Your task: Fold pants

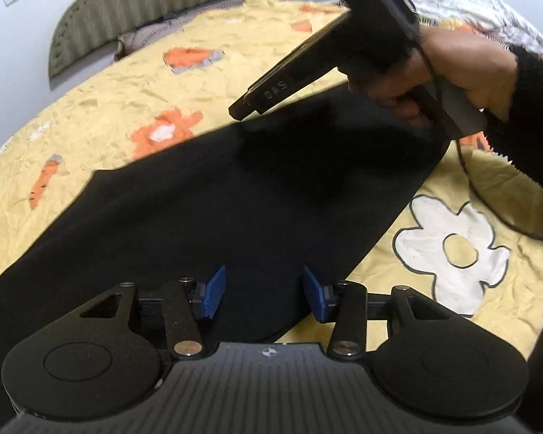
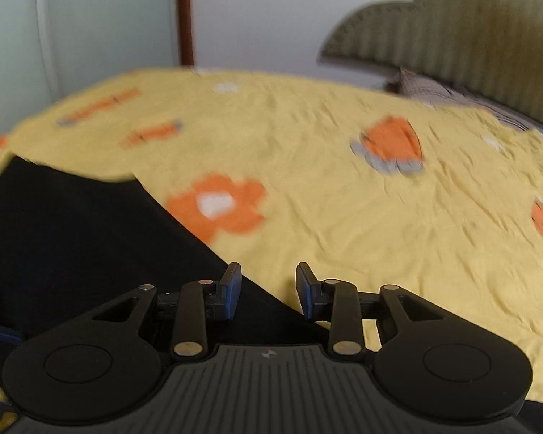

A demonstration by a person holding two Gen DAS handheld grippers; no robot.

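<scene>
The black pants (image 1: 213,195) lie flat on the yellow flowered bedspread (image 1: 101,108). My left gripper (image 1: 264,294) is open, its blue pads (image 1: 213,291) just above the near end of the pants, holding nothing. The right gripper's body (image 1: 282,83), held by a hand (image 1: 459,68), hovers over the far edge of the pants. In the right wrist view my right gripper (image 2: 268,289) is open and empty over the pants' edge (image 2: 90,238), with the bedspread (image 2: 344,199) beyond.
A green scalloped headboard (image 1: 144,3) and a grey pillow (image 1: 152,34) stand at the bed's far end. A patterned blanket (image 1: 463,3) lies at the far right. A cable (image 1: 488,209) hangs from the right gripper. White wall and door (image 2: 90,18) lie beyond the bed.
</scene>
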